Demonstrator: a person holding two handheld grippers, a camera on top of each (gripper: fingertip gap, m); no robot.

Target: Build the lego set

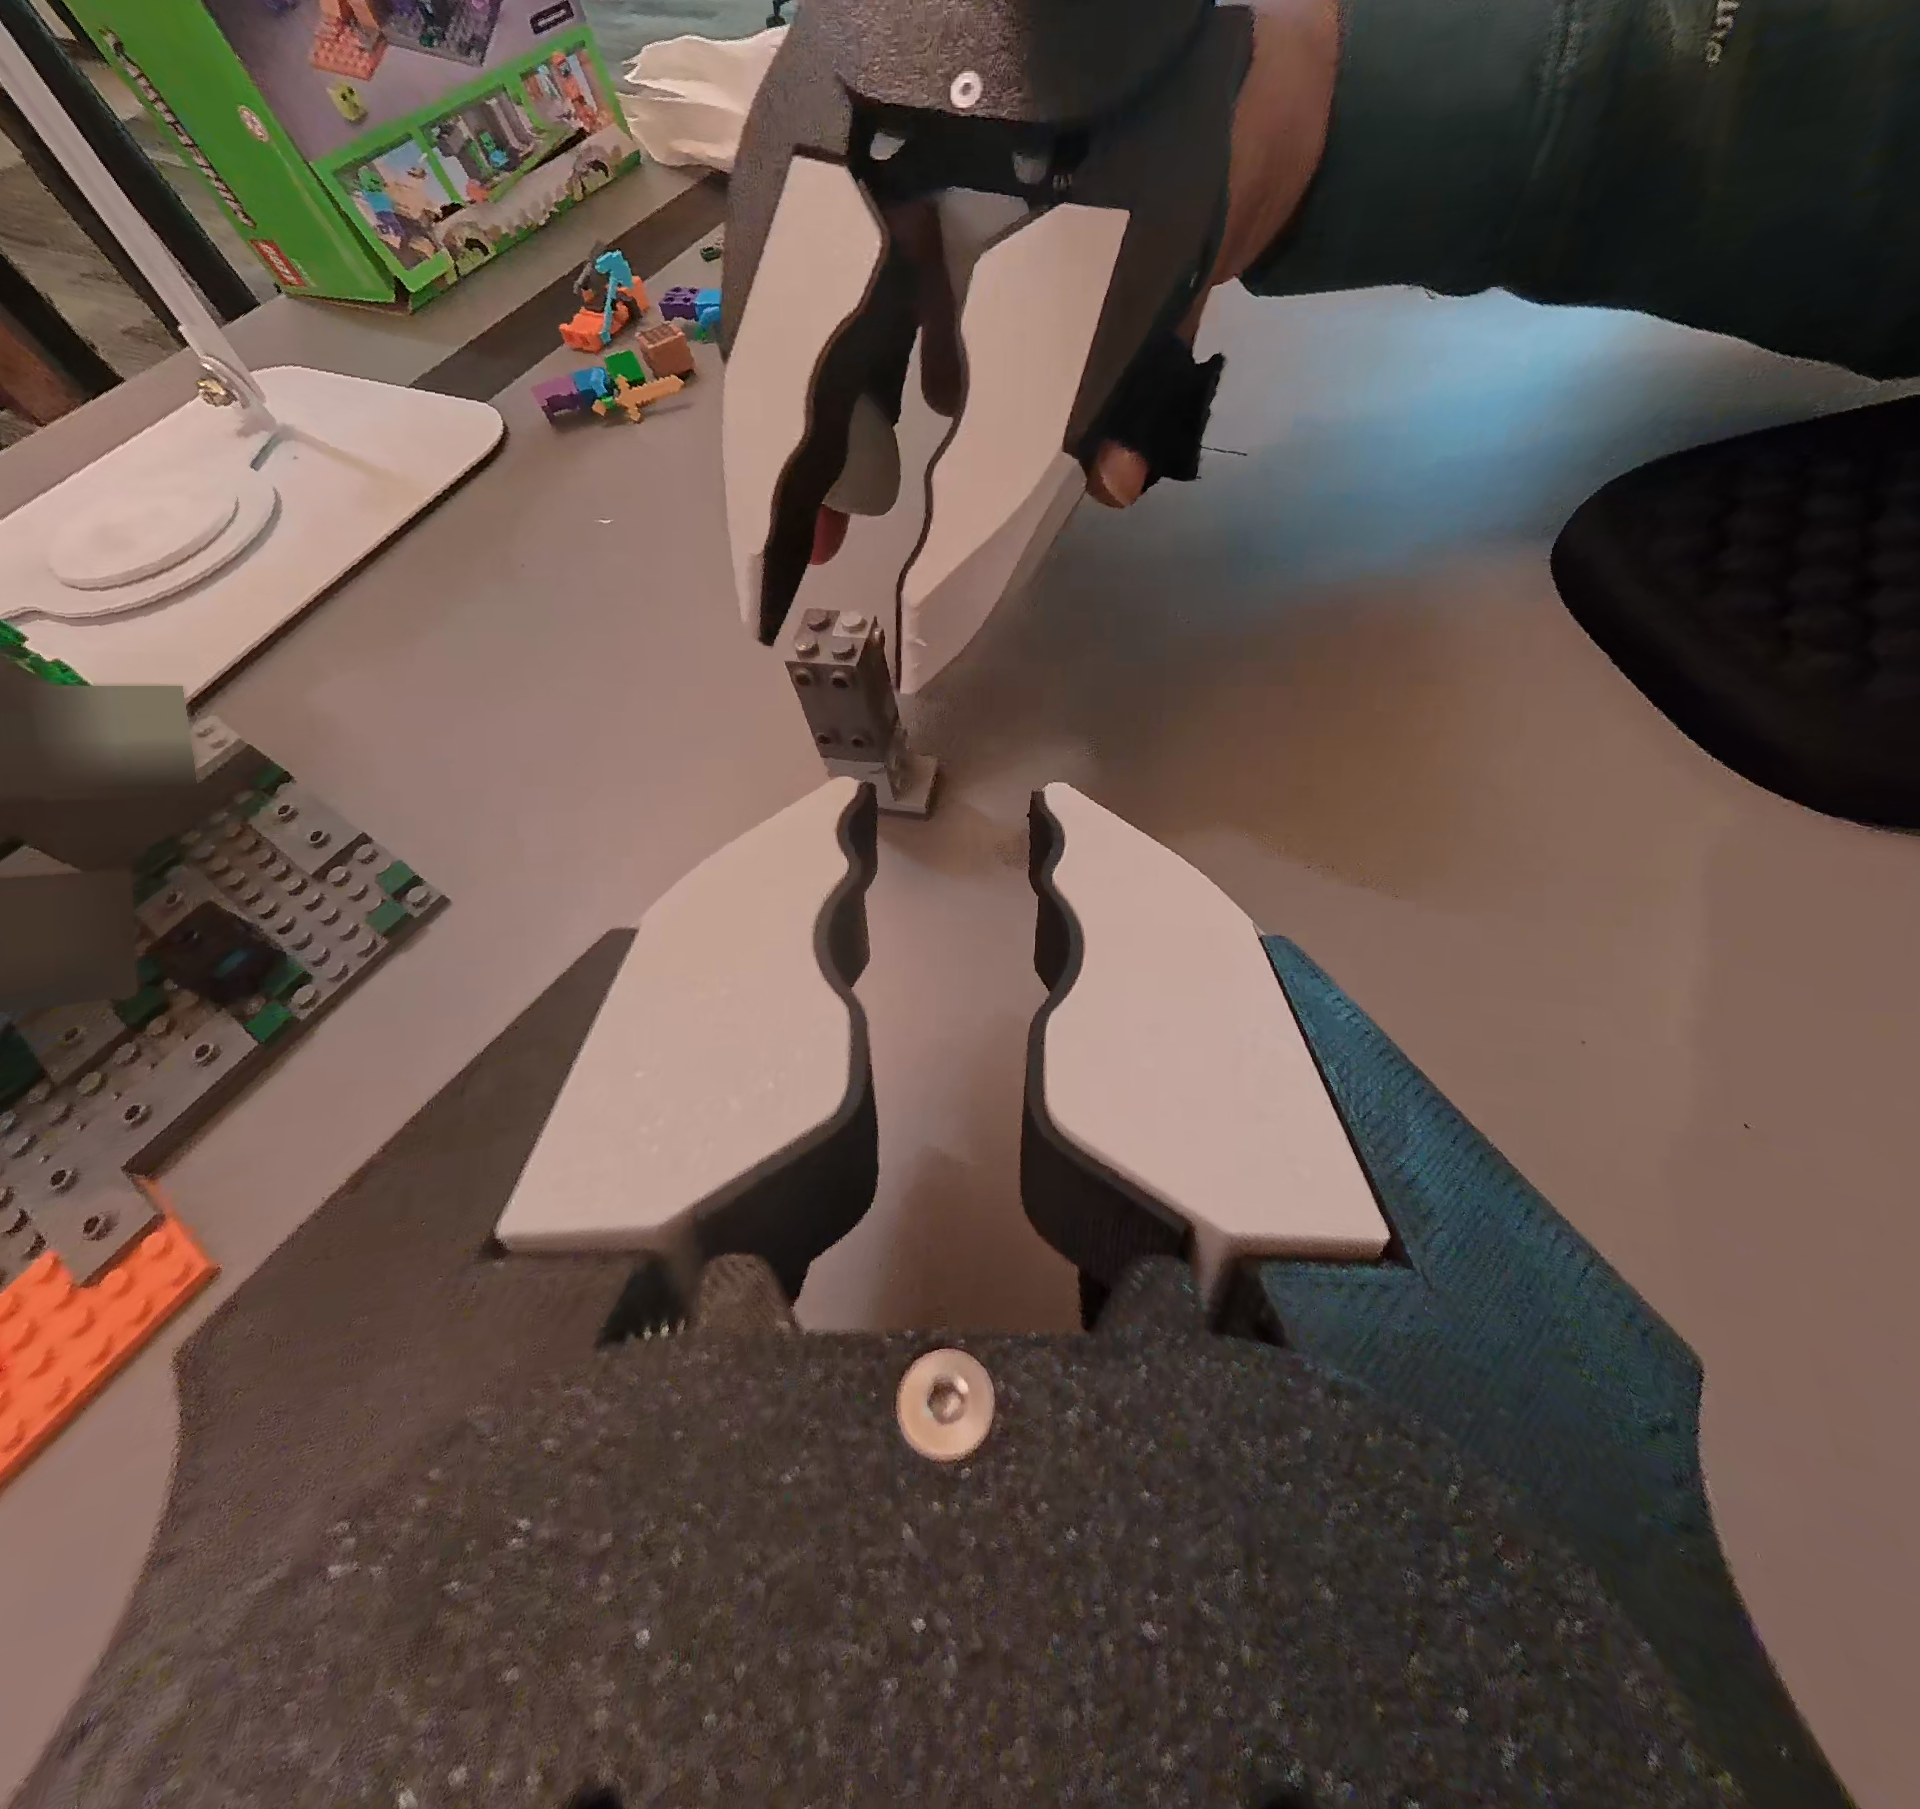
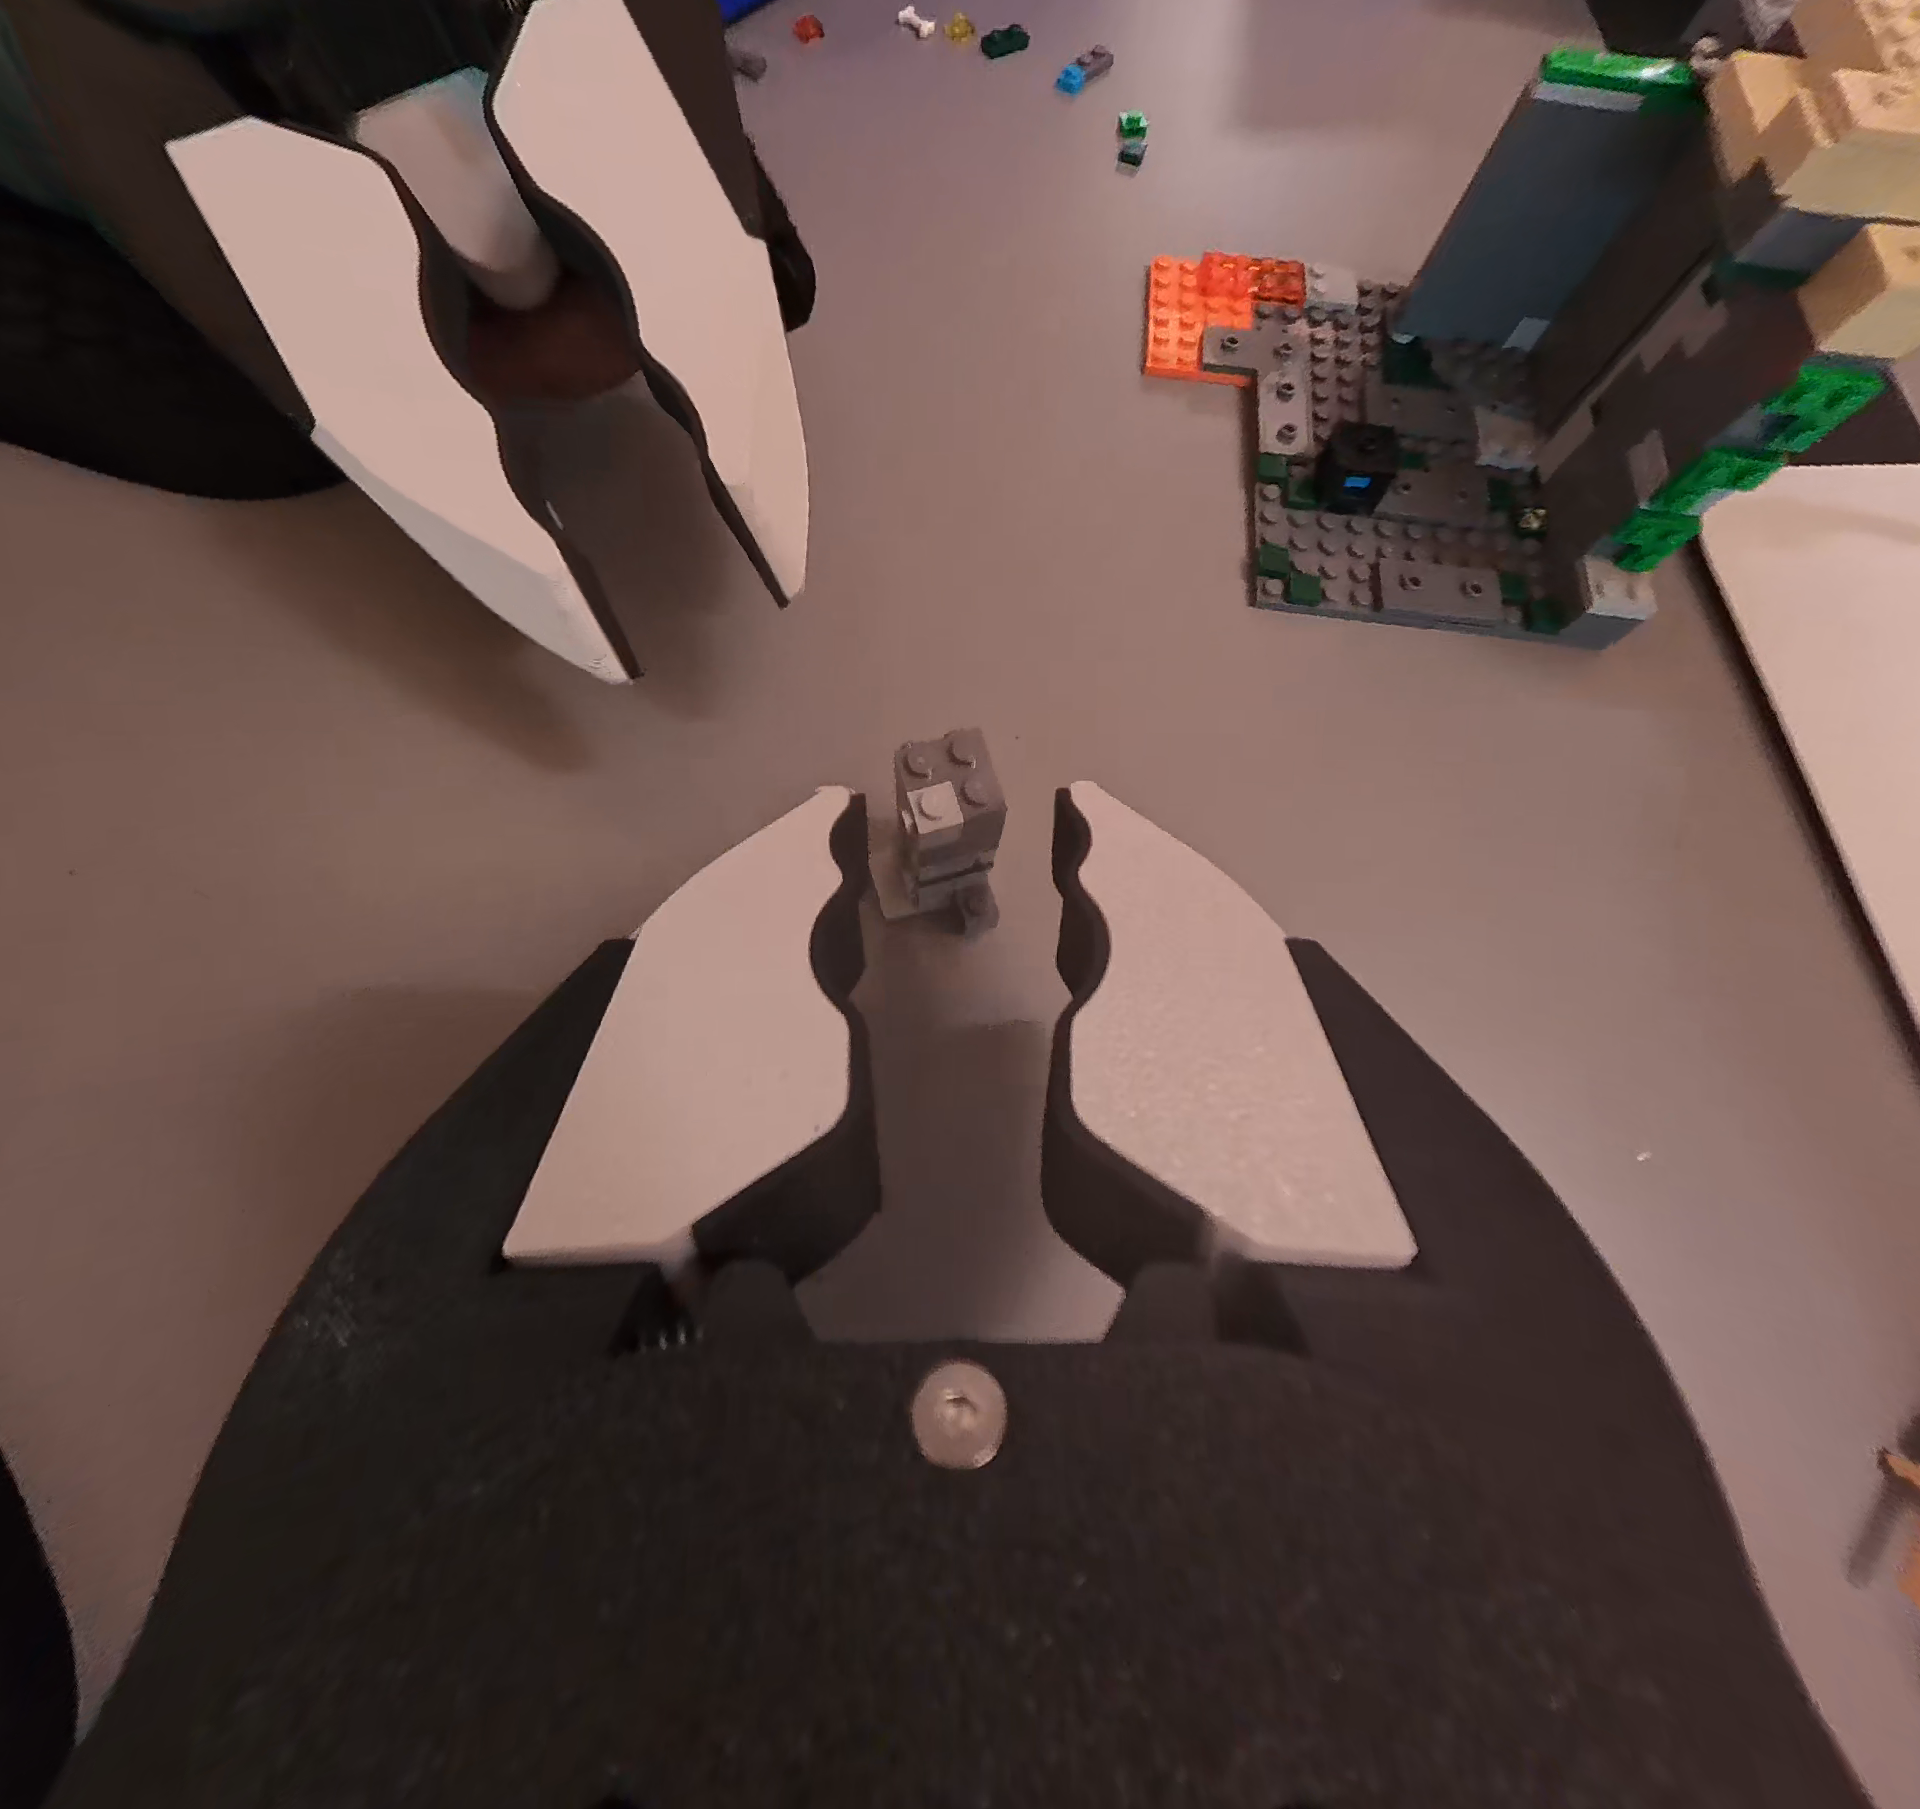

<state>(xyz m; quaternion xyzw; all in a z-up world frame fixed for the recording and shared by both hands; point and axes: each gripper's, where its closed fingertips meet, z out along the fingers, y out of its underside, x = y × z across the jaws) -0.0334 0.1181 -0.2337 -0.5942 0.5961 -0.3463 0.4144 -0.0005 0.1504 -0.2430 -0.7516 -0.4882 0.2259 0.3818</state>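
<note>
A small grey lego tower [image 2: 943, 829] stands upright on the grey table. My right gripper [image 2: 956, 798] is open with its fingertips on either side of the tower; the tower is close to the left fingertip [image 2: 831, 824] and a gap shows on the other side. In the left wrist view the tower [image 1: 836, 710] stands between the tips of the right gripper [image 1: 842, 653], which reaches down from above in a gloved hand. My left gripper [image 1: 951, 803] is open and empty, just short of the tower's base. It also shows in the right wrist view [image 2: 707, 632].
The partly built set on a grey and orange baseplate [image 2: 1351, 554] stands to the right, with a tall wall [image 2: 1538, 232]; it shows at the left in the left wrist view [image 1: 260, 928]. Lego box [image 1: 343, 97], loose pieces [image 1: 623, 346] [image 2: 997, 45], white stand base [image 1: 260, 492], black pad [image 1: 1766, 616]. One gripper's finger ends stand about 5 cm off the other's.
</note>
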